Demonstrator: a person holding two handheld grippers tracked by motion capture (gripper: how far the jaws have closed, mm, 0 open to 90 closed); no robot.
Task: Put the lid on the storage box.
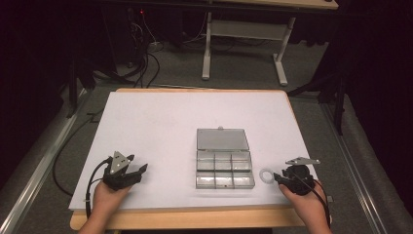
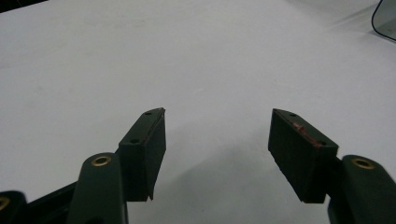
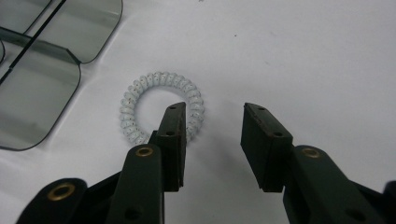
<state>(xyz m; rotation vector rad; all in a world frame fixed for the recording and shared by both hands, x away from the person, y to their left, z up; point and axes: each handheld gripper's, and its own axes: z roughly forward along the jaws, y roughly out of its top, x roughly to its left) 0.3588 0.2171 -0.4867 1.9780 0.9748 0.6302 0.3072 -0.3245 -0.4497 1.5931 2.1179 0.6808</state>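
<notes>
A white spiral hair tie (image 1: 266,175) lies flat on the white table sheet just right of a clear compartment box (image 1: 197,168) whose lid (image 1: 222,139) is folded back. My right gripper (image 1: 276,176) is at the tie's right side. In the right gripper view the jaws of that gripper (image 3: 212,116) stand apart: the left jaw covers the right arc of the hair tie (image 3: 161,77), the right jaw is over bare sheet, and nothing is pinched. Near the front left, my left gripper (image 1: 141,170) rests open, and its jaws (image 2: 217,135) have only white sheet between them.
The box's compartments (image 3: 37,88) look empty and lie close to the left of the hair tie. The white sheet (image 1: 160,126) covers a wooden table with its front edge just below both hands. A cable trails from each gripper. Another table's legs stand beyond.
</notes>
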